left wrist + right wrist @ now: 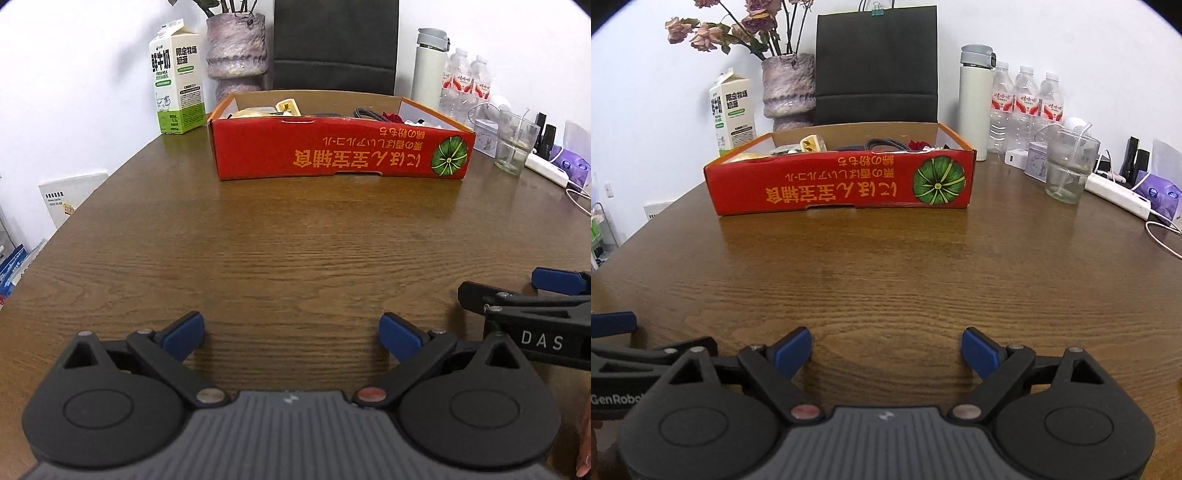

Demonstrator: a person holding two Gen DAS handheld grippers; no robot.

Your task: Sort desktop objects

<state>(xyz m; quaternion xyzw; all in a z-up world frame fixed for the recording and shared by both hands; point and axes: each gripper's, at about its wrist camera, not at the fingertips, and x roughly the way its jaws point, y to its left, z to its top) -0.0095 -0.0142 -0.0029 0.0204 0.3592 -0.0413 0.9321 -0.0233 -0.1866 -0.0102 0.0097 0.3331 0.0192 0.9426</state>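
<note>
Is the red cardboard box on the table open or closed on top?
Open. The red box has no lid over it: both wrist views look over its front wall at loose items inside, including a dark cable.

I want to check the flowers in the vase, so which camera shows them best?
The right wrist view. There the dried pink flowers rise in full above the vase, behind the red box. The left wrist view shows the vase but cuts the flowers off at the top edge, leaving only stems and leaves.
</note>
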